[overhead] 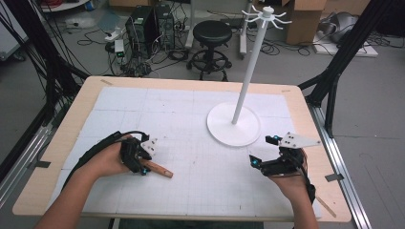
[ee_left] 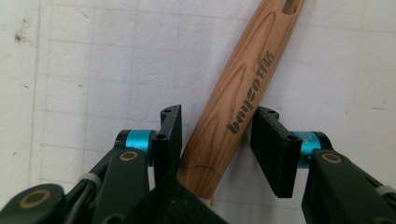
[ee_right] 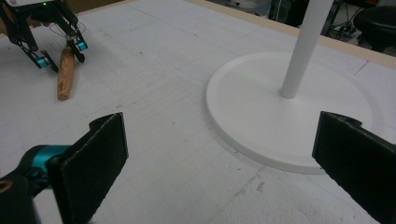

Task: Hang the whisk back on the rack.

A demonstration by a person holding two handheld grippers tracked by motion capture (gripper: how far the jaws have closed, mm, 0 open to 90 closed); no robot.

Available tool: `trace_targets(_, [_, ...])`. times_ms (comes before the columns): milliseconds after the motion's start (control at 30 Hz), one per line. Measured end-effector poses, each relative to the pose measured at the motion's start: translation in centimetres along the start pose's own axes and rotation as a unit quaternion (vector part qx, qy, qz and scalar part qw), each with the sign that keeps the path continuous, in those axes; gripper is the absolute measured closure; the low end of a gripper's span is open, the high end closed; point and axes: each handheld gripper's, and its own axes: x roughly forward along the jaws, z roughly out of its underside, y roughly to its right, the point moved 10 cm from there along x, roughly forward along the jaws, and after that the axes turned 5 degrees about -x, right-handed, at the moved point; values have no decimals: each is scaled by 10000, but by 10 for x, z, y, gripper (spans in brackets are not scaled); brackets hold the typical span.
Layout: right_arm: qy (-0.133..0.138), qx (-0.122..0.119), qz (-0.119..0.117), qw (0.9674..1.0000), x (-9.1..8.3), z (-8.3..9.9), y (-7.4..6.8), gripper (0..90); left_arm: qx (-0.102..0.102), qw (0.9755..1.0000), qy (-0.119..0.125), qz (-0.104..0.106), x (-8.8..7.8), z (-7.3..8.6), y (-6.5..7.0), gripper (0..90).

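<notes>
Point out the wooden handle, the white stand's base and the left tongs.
wooden handle [ee_left: 240,93]: left gripper view, on its printed middle.
white stand's base [overhead: 224,129]: high view, on the bare disc left of the pole.
left tongs [ee_left: 215,135]: left gripper view, midway between the fingertips, around the handle.

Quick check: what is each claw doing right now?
Left claw: straddling the wooden handle, pads not yet pressing; counts as open.
Right claw: open wide, empty, near the white stand base.

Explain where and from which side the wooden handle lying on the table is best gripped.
Grip the wooden handle across its round shaft near the plain end, coming from above, as the left hand-held gripper does: it lies flat, so its long sides are free for the pads.
</notes>
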Motion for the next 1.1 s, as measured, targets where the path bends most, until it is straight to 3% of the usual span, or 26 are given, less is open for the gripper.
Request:
trace_targets(367, [0, -6, 0, 10000, 0, 0, 0, 23, -9, 10000, 18, 77, -1, -1, 2, 630])
trace_targets(500, [4, -20, 3, 10000, 0, 0, 0, 23, 14, 10000, 4, 1, -1, -1, 0, 649])
trace_targets(567, [6, -19, 1, 10000, 0, 0, 0, 23, -43, 10000, 28, 49, -2, 0, 0, 646])
trace_targets(600, [7, -18, 3, 10000, 0, 0, 0, 23, -103, 9999, 73, 24, -2, -1, -1, 592])
trace_targets(800, [4, -10, 10, 10000, 1, 0, 0, 23, -95, 9994, 336, 0, -8, -8, 0, 521])
trace_targets(1100, [-33, -14, -5, 10000, 2, 0, -1, 23, 27, 9998, 174, -14, 0, -11, 2, 529])
